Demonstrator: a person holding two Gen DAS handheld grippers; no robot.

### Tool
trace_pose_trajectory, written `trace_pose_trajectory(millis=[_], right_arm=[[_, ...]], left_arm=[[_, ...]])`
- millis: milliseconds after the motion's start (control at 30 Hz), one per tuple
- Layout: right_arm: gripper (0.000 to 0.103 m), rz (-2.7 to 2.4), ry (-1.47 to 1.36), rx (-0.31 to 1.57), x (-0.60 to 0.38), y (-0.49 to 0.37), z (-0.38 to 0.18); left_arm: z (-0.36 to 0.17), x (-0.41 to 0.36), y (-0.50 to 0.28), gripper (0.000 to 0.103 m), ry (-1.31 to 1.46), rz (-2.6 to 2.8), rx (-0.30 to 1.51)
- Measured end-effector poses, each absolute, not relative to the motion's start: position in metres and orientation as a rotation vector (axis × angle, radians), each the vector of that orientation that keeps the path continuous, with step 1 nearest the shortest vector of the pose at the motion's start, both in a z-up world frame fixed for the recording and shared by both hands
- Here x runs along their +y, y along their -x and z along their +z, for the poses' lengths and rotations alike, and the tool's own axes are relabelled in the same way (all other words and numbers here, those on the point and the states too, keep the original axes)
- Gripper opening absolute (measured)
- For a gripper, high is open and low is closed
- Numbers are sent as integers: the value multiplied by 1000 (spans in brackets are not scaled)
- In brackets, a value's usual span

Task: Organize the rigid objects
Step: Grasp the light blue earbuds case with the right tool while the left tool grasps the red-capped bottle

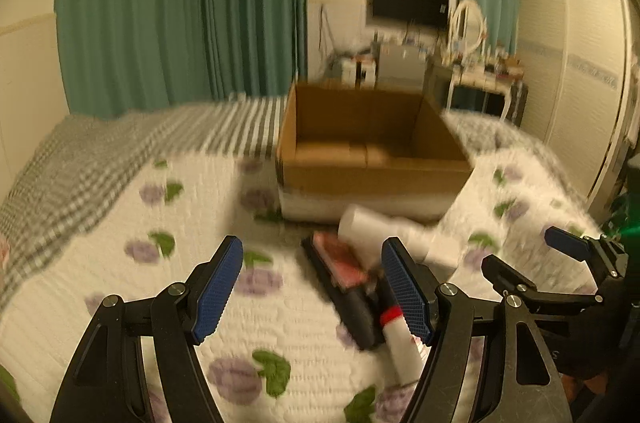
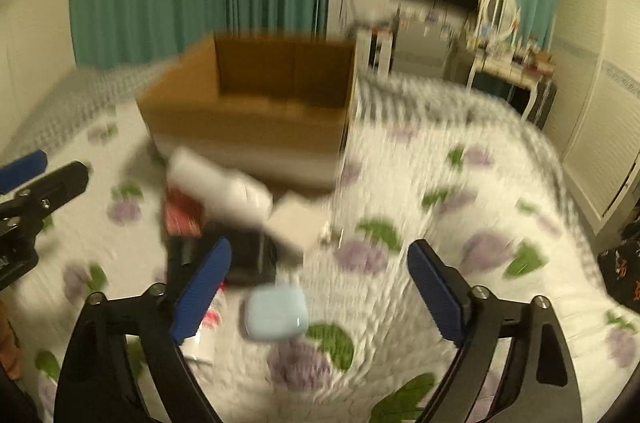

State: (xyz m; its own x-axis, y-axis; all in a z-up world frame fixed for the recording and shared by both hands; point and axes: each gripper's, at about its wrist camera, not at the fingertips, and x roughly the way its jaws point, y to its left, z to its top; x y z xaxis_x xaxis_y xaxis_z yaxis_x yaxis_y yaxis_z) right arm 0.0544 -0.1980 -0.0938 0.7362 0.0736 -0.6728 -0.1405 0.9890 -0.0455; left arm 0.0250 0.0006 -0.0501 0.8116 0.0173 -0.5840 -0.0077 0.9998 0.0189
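Left gripper (image 1: 312, 291) fingers spread wide, nothing held, hovering over the bed quilt (image 1: 120, 223) with a small pile just ahead to its right: black-framed red item (image 1: 340, 259), white bottle (image 1: 384, 227) lying across it, red-collared white tube (image 1: 400, 339). Right gripper (image 2: 320, 287) likewise wide apart and empty, pale blue case (image 2: 276, 311) between its fingers on the quilt; cardboard box (image 2: 248, 91) open beyond the pile. Judgement: case looks light, stiff, smooth and rounded, so possibly slippery; pinch across its flat faces at mid-body, though blur hides detail.
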Motion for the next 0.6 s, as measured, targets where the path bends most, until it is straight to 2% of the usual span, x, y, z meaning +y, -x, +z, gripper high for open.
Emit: trace_pose_trajectory(millis=[167,300,367,400,600], right_arm=[[77,154,58,915,-201,-74,-129],[70,225,49,1005,-197,-78,-145],[53,268,54,1053,-192,-80,-153],[50,282,55,1062,-189,-80,-156],[49,260,-13,961,-214,-69,-128]], left_arm=[[-89,-2,-39,75,-40,55,769],[-96,-5,-35,75,-44,58,797],[-96,-10,-34,75,-54,53,798],[-96,-10,-35,75,-57,51,799],[-95,-22,-35,75,-46,-4,833]])
